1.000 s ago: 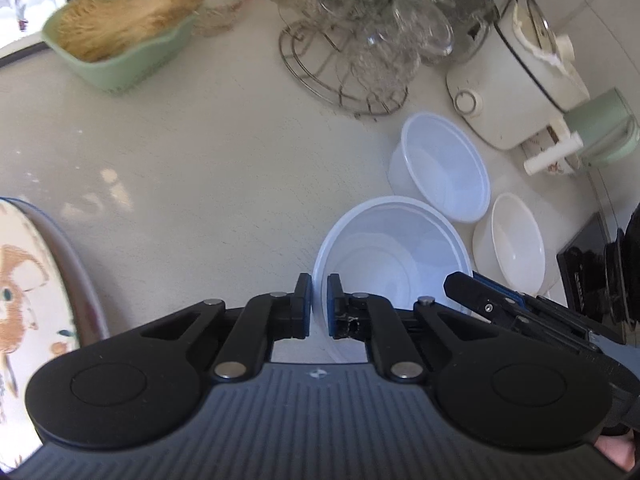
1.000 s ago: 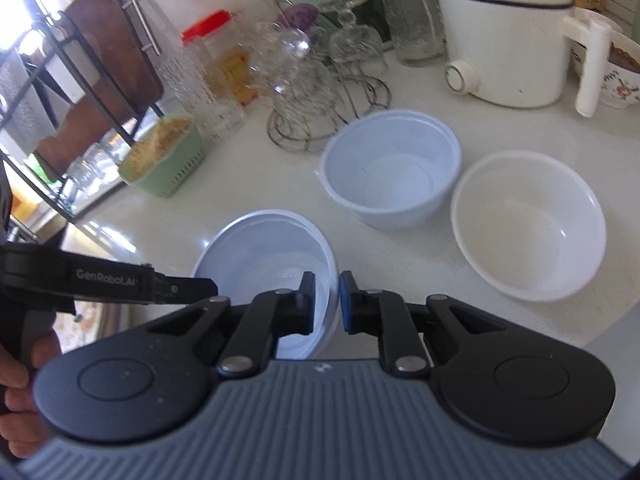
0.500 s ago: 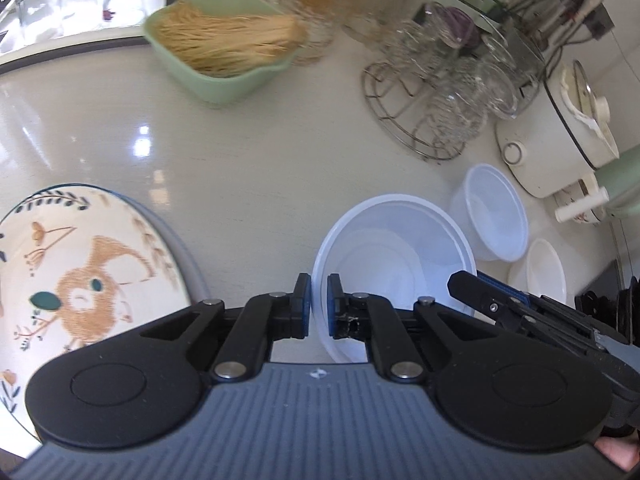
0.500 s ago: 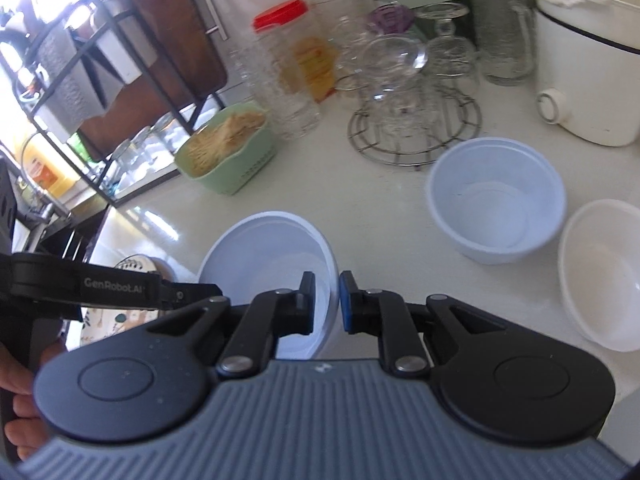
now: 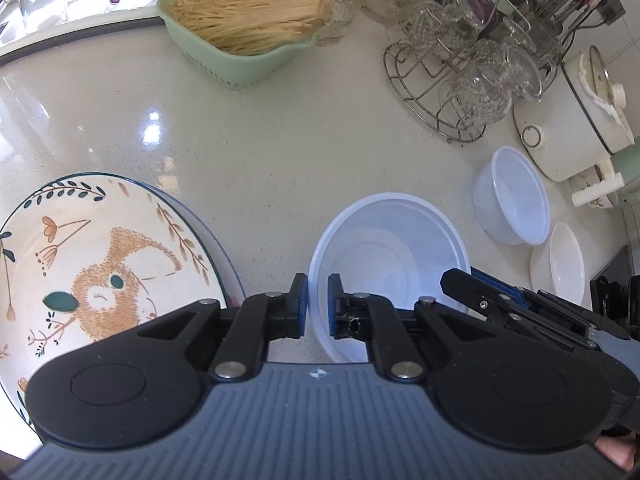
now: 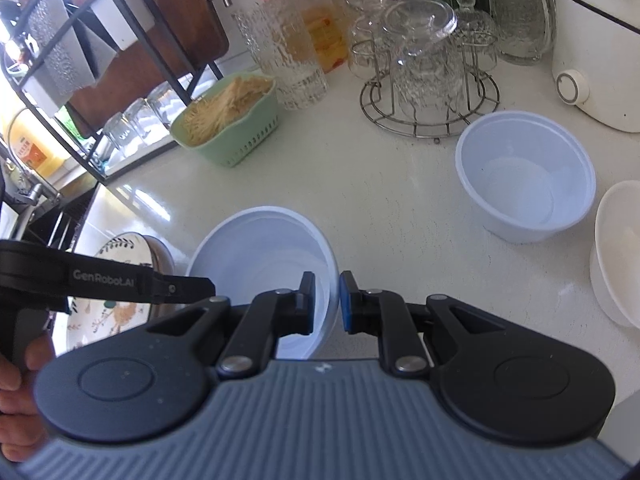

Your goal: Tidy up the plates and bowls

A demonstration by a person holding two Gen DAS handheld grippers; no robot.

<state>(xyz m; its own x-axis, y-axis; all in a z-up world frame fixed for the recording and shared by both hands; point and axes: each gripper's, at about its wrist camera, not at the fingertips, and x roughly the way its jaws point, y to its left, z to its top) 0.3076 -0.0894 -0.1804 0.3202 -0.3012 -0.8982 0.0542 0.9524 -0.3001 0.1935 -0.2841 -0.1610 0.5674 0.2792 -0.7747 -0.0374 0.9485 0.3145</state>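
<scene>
White translucent plastic, the large bowl [image 5: 386,264] is pinched on opposite sides of its rim: the left gripper [image 5: 317,308] clamps the wall on one side and the right gripper [image 6: 325,301] clamps the other, each with one pad inside the bowl and one outside. Two grips on a thin, flexible wall likely keep it level and stop it twisting. It appears to hang just above the pale countertop [image 5: 260,160], toward that surface's near edge. Beside it, nearer the left edge, lies the rabbit-patterned plate [image 5: 92,256], seemingly on top of another plate. Toward the right edge two more bowls wait, a smaller white bowl [image 6: 524,176] and a cream bowl [image 6: 618,252]; whether they touch is unclear, presumably next for nesting. Behind them stand a wire glass rack [image 6: 430,92] and a green basket [image 6: 228,120].
</scene>
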